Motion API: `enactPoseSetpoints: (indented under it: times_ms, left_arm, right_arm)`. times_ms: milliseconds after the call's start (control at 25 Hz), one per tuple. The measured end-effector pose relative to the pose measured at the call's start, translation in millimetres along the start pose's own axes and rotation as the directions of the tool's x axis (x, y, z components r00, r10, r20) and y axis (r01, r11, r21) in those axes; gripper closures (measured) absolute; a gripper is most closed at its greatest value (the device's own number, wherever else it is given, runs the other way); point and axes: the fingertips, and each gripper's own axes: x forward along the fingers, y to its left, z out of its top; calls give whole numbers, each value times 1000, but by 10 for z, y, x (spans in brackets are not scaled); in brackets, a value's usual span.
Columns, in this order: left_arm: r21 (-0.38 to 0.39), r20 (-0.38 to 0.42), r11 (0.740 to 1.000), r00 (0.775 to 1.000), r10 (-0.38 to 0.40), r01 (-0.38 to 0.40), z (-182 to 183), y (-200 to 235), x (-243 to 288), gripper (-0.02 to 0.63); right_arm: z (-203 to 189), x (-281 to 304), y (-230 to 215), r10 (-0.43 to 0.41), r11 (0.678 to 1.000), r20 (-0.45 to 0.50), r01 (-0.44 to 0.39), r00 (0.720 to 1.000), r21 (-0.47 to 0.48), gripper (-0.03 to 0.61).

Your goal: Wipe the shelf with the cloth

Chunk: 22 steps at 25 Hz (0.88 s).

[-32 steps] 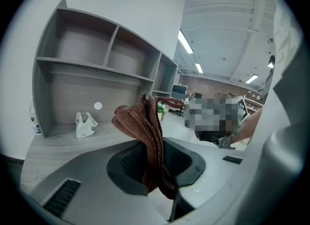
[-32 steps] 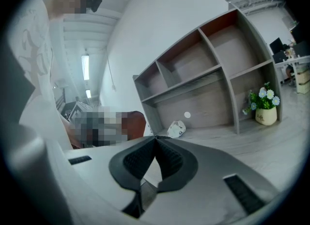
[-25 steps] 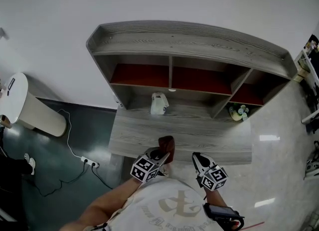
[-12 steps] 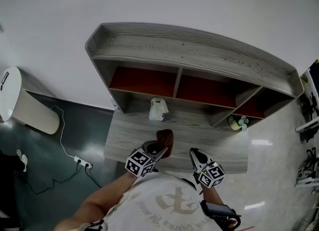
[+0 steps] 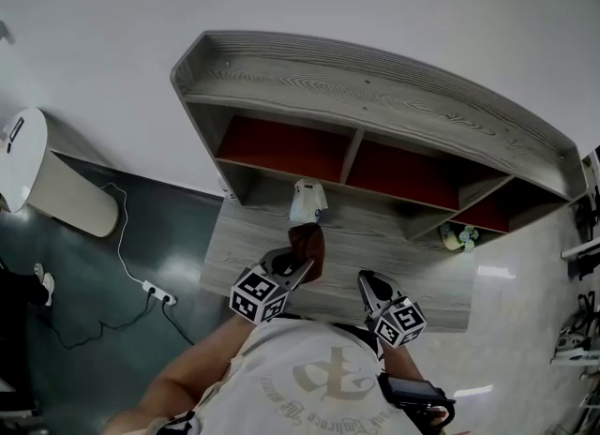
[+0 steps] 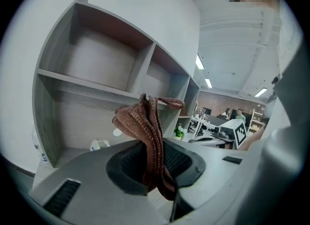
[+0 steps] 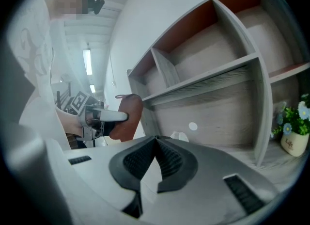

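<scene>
Rust-brown knitted cloth (image 6: 145,127) sits clamped between the jaws of the left gripper (image 5: 296,272). It is bunched into folds, and its long axis runs out past the jaw tips toward the grey wood-grain shelf (image 5: 375,96). The shelf lies straight ahead of that gripper and rises above it. In the head view the cloth's free end is over the lower board, just short of a small white object (image 5: 307,202) standing at the foot of the middle divider. No view shows whether the cloth touches wood. The right gripper (image 7: 156,158) has its jaws together on nothing and sits farther back, so the left one is nearer. The wipe probably calls for a forward reach.
</scene>
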Motion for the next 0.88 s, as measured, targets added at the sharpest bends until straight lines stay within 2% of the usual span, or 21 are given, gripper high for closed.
enactPoseSetpoints:
  times_ms: [160, 360, 520, 640, 880]
  left_arm:
    - [-30, -1, 999, 999, 45, -45, 195, 113, -10, 521]
    - [-58, 64, 996, 995, 78, -74, 638, 247, -38, 520]
    - [-33, 96, 997, 993, 74, -71, 1044, 331, -3, 522]
    - [2, 89, 998, 994, 69, -69, 1320, 396, 105, 522]
    - [-8, 69, 989, 987, 147, -147, 1750, 706, 422, 522]
  right_arm:
    - [-5, 43, -15, 30, 1000, -11, -30, 1000, -2, 574]
    - [10, 78, -42, 55, 998, -6, -55, 998, -8, 574]
    - [-19, 101, -12, 71, 997, -8, -71, 997, -10, 574]
    - [-39, 120, 21, 82, 997, -10, -82, 997, -9, 574]
    - [-30, 114, 36, 82, 997, -8, -82, 997, -6, 574]
